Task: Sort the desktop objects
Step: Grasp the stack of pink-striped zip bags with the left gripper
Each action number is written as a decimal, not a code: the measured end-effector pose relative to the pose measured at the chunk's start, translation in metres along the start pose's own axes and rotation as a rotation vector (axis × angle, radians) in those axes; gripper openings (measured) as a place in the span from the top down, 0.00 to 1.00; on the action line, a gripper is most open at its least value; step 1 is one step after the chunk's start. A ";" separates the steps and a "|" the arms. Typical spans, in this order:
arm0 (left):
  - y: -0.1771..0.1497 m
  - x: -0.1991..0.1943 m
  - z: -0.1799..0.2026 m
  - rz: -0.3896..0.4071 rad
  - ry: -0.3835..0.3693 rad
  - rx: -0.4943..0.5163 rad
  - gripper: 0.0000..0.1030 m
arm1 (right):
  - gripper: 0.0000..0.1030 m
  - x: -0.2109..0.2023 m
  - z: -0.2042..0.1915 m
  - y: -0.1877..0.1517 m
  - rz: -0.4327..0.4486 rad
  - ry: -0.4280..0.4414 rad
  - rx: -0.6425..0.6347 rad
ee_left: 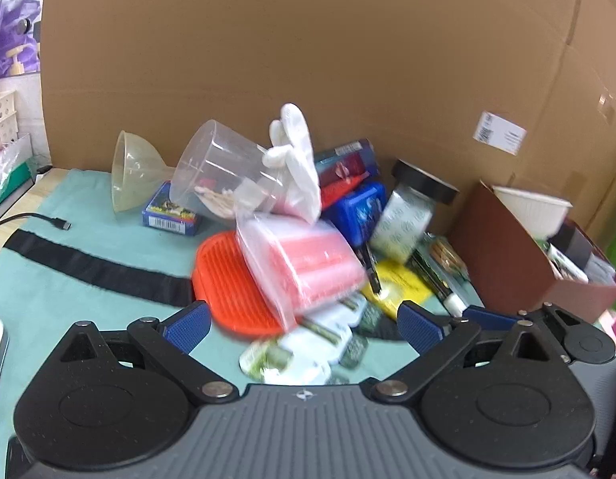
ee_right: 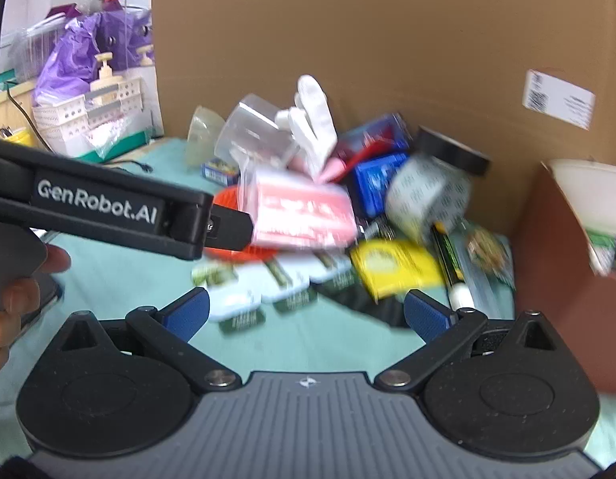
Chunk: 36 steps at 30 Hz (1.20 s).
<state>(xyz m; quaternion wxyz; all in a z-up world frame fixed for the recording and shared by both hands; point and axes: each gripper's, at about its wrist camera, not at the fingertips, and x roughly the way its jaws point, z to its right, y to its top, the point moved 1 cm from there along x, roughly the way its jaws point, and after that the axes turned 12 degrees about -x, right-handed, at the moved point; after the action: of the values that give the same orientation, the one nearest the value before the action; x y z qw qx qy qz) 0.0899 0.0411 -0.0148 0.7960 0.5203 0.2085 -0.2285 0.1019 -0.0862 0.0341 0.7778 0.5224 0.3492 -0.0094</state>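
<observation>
Our left gripper (ee_left: 304, 329) and right gripper (ee_right: 306, 315) gape, holding nothing; the blurry pink bagged pack (ee_left: 304, 263) lies at twelve o'clock.

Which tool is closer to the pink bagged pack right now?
Left. The left tool is right at the pink bagged pack, tip almost touching; the right tool hangs farther back, with white sachets between.

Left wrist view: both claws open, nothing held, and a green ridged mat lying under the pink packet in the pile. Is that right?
Not quite. In the left wrist view the ridged mat under the pink packet is orange-red, not green. The rest stands: the left claw and right claw are both open and hold nothing.
</observation>
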 end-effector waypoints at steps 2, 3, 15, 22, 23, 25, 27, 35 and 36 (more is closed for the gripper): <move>0.007 0.008 0.000 0.008 0.006 0.002 0.02 | 0.02 0.011 0.005 0.009 0.022 0.013 -0.025; 0.011 0.014 -0.001 0.005 0.002 0.001 0.02 | 0.02 0.016 0.007 0.013 0.031 0.020 -0.035; 0.037 0.080 -0.013 -0.090 -0.016 -0.021 0.09 | 0.02 0.094 0.031 0.045 0.060 0.197 -0.054; 0.038 0.103 -0.020 -0.122 -0.019 -0.036 0.15 | 0.02 0.132 0.042 0.044 -0.001 0.235 0.017; 0.039 0.104 -0.022 -0.126 -0.024 -0.034 0.15 | 0.02 0.135 0.043 0.043 0.004 0.257 0.032; 0.039 0.105 -0.029 -0.126 -0.053 -0.056 0.15 | 0.02 0.139 0.042 0.042 0.004 0.278 0.037; 0.039 0.104 -0.032 -0.124 -0.070 -0.056 0.15 | 0.01 0.143 0.041 0.041 0.004 0.293 0.044; 0.032 0.084 -0.021 -0.140 -0.066 -0.029 0.38 | 0.12 0.127 0.036 0.037 -0.029 0.291 0.095; 0.030 0.079 -0.021 -0.144 -0.072 -0.034 0.39 | 0.12 0.121 0.032 0.035 -0.030 0.275 0.077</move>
<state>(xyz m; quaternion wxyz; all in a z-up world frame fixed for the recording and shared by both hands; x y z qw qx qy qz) 0.1687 0.0593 -0.0456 0.7933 0.4816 0.2205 -0.3001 0.2243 -0.0541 0.0024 0.7019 0.5429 0.4595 0.0374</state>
